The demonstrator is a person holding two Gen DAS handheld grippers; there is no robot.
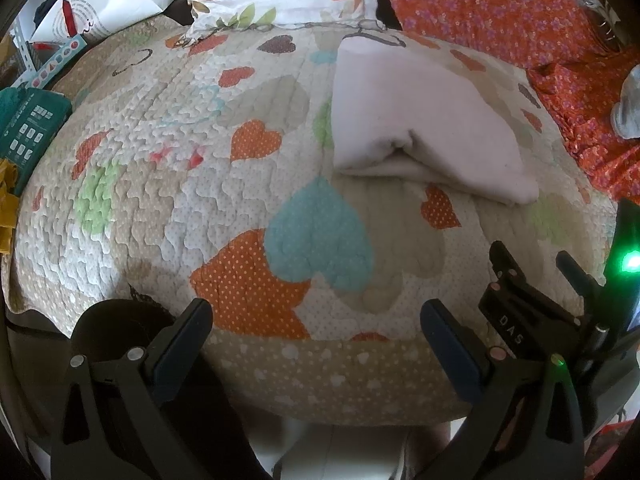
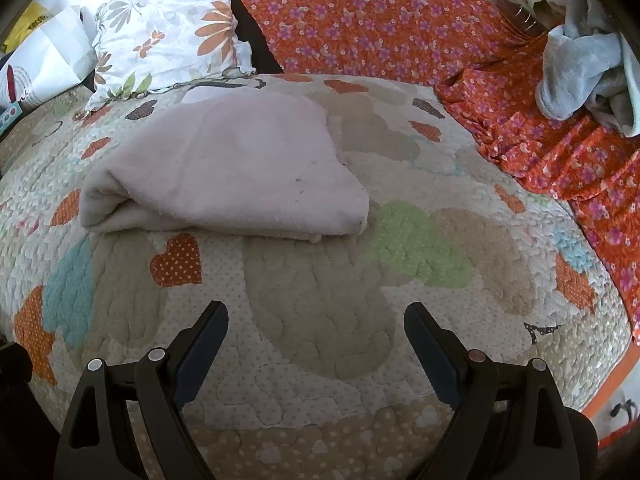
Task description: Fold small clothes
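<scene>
Your left gripper (image 1: 316, 320): fingers spread wide, holding nothing | your right gripper (image 2: 316, 320): fingers spread wide, empty | folded pink cloth (image 2: 224, 168) lies untouched on quilt (image 2: 320, 320).

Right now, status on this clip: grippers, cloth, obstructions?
Left gripper open, empty. Right gripper open, empty. Pink cloth folded on quilt, untouched. Nothing between grippers and cloth.

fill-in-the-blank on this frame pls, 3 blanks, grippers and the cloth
1. The pink cloth lies ____ on the heart-print quilt.
2. Both the left gripper and the right gripper are ____.
3. The grey garments sit on the ____ floral sheet.

Missing words: folded; open; orange
</scene>
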